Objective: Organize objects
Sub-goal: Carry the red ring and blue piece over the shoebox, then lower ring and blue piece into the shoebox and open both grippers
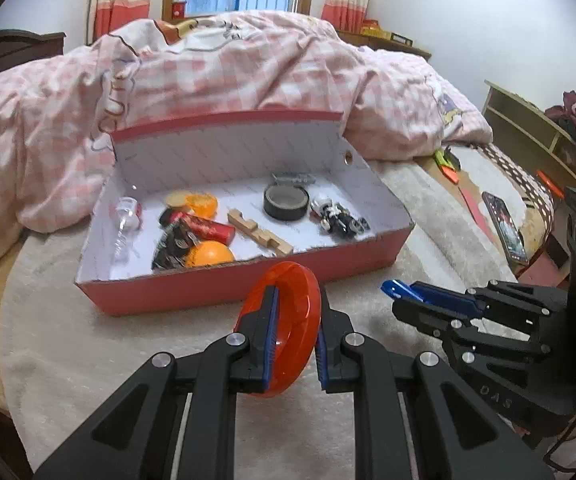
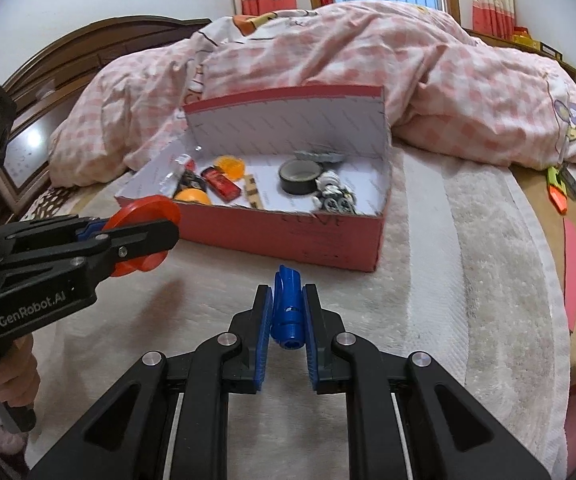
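An open red cardboard box (image 1: 175, 292) (image 2: 328, 240) lies on the bed's pale blanket. It holds an orange ball (image 1: 209, 254), a red can (image 1: 207, 228), a wooden block (image 1: 259, 232), a black tape roll (image 1: 285, 200) and a small toy figure (image 1: 336, 216). My left gripper (image 1: 294, 312) is shut on an orange plastic disc (image 1: 288, 320) (image 2: 143, 236), held just in front of the box's near wall. My right gripper (image 2: 286, 308) is shut on a small blue plastic piece (image 2: 286, 308) (image 1: 398, 289), held above the blanket in front of the box.
A rumpled pink checked quilt (image 1: 247, 68) is piled behind the box. A phone (image 1: 504, 226) and a green-and-orange item (image 2: 558, 188) lie on the bed to the right. A wooden shelf (image 1: 528, 128) stands at far right, a dark headboard (image 2: 87, 48) at left.
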The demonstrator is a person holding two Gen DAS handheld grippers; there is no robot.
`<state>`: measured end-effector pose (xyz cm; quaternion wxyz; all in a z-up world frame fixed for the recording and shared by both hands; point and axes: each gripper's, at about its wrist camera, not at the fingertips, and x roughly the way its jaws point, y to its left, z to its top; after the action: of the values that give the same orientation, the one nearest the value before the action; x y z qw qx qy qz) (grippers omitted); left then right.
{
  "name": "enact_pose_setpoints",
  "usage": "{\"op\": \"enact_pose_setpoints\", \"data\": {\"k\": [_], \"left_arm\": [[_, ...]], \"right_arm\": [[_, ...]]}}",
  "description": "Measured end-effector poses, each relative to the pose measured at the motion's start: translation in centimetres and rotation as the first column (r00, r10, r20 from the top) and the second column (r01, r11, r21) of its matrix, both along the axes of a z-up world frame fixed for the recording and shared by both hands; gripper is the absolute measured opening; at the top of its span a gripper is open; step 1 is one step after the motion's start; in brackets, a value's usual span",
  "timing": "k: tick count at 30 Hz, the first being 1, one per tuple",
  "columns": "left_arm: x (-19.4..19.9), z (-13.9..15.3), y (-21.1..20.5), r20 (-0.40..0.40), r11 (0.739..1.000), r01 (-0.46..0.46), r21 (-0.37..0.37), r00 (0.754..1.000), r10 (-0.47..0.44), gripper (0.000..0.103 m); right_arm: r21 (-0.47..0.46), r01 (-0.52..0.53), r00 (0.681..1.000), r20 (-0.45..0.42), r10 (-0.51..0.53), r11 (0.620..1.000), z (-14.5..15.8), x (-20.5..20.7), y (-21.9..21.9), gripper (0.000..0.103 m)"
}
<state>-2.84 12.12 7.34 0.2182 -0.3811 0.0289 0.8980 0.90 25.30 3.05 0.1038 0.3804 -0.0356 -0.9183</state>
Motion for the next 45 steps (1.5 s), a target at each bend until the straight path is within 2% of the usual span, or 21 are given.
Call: {"op": "enact_pose_setpoints", "data": {"k": [10,25,31,37,45], "left_arm": [[-1.0,1.9,-1.3,-0.048,0.999,-0.036,0.016,0.998,0.037,0.015],[-6.1,2.9,-2.4,-0.078,0.993,-0.118,0.012,0.990,0.119,0.015],[-9.2,2.1,-2.3,-0.058,0.989,-0.147,0.005,0.987,0.148,0.015],[-12.0,-0.1,-1.9,-0.008,0.983,-0.181,-0.028,0.983,0.181,0.015],[-13.5,-2.0,-1.9,0.018,0.975,-0.213,-0.062,0.977,0.214,0.015]], "right_arm": [[0.025,-0.039,0.998,-0.046,0.040,0.999,2.4,-0.2,-2.0,0.017],[0.039,-0.015,0.995,-0.098,0.019,0.999,4.7,-4.5,-2.8,0.017],[0.030,0.014,0.996,-0.092,-0.012,0.999,4.2,-7.5,-2.6,0.017],[0.024,0.024,0.998,-0.065,-0.023,0.999,2.8,-10.0,-3.0,0.017],[0.032,0.037,0.999,-0.038,-0.035,0.999,1.0,-11.8,-3.2,0.017]]}}
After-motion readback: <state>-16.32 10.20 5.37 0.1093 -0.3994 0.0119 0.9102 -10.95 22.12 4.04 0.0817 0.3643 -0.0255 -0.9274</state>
